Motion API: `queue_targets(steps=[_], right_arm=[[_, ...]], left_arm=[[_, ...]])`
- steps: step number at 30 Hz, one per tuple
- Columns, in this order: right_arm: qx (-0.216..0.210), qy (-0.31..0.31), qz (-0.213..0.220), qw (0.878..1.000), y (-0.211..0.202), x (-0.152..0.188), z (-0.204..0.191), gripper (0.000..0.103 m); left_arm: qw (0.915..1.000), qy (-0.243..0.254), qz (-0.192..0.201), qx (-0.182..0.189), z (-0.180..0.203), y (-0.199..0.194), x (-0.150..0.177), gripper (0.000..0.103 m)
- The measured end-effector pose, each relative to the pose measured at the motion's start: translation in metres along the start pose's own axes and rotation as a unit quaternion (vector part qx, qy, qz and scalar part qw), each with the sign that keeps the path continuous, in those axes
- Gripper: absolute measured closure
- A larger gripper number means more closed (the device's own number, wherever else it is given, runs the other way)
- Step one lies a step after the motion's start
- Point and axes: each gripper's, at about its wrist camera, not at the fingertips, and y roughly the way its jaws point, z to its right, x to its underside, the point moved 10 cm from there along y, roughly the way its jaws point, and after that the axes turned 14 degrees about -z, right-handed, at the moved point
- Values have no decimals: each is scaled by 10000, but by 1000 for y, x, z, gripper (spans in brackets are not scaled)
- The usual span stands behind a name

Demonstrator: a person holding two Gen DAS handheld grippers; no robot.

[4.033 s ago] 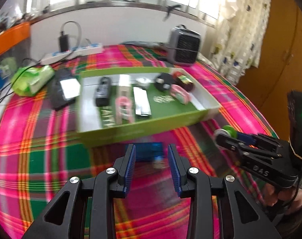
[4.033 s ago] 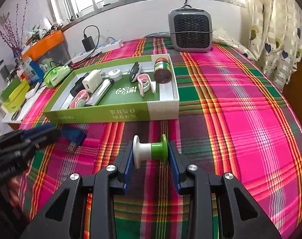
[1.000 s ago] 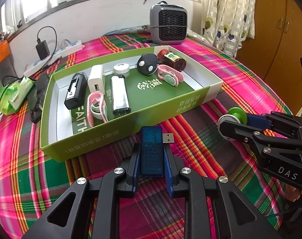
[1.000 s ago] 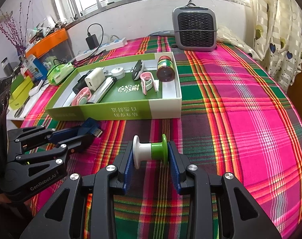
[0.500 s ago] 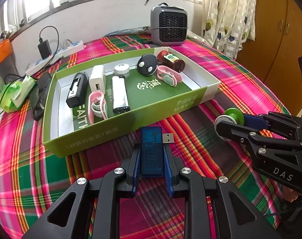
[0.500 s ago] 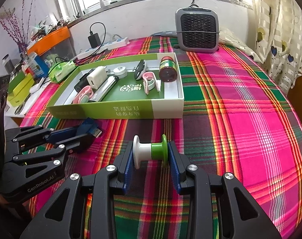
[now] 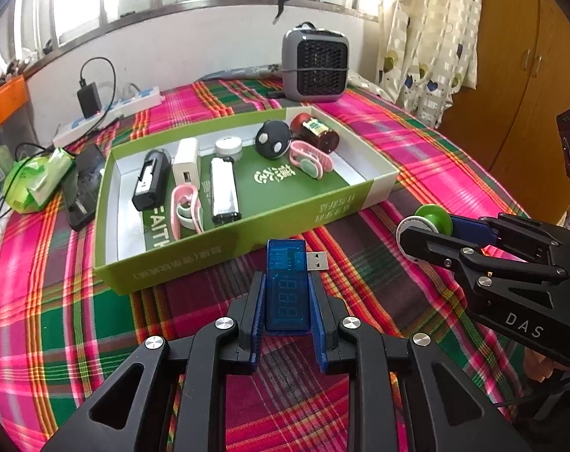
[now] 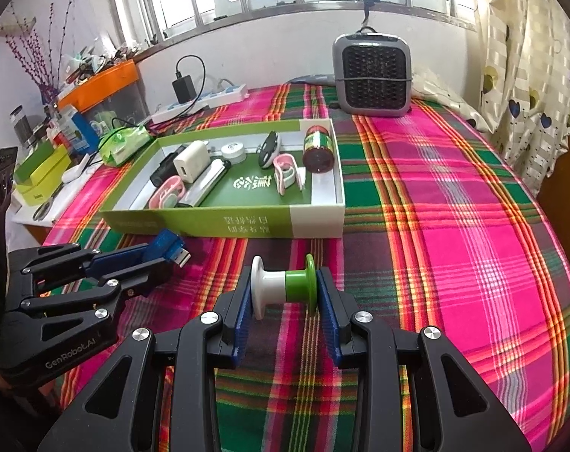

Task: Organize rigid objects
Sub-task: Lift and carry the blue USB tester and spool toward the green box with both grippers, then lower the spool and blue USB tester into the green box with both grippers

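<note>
The left gripper (image 7: pixel 288 303) has its fingers (image 7: pixel 255 312) clamped on a blue USB meter (image 7: pixel 287 286), held above the plaid cloth (image 8: pixel 454 226) just in front of the green box (image 7: pixel 224 252), plug pointing right. The right gripper (image 8: pixel 284 293) grips a white and green spool (image 8: pixel 283 287) sideways between its fingers, near the box's front wall. Inside the box lie a brown jar (image 8: pixel 317 148), pink clips (image 7: pixel 309 158), a white charger (image 7: pixel 186 167) and other small items.

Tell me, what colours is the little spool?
The spool is half white, half green, clearest in the right wrist view.
</note>
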Motion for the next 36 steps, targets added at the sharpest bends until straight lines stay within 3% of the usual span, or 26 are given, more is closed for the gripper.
queue_targets(steps=[20,36], right_arm=[[-69,-261,364,9990,-25,-36,-14,69],[-323,-595,234,9974,-5,-79,-26,69]], left_arm=[[9987,-227,459,-67,-18,-37,-28,82],[9971,-531,520,-142,-46,-32,-50,82]])
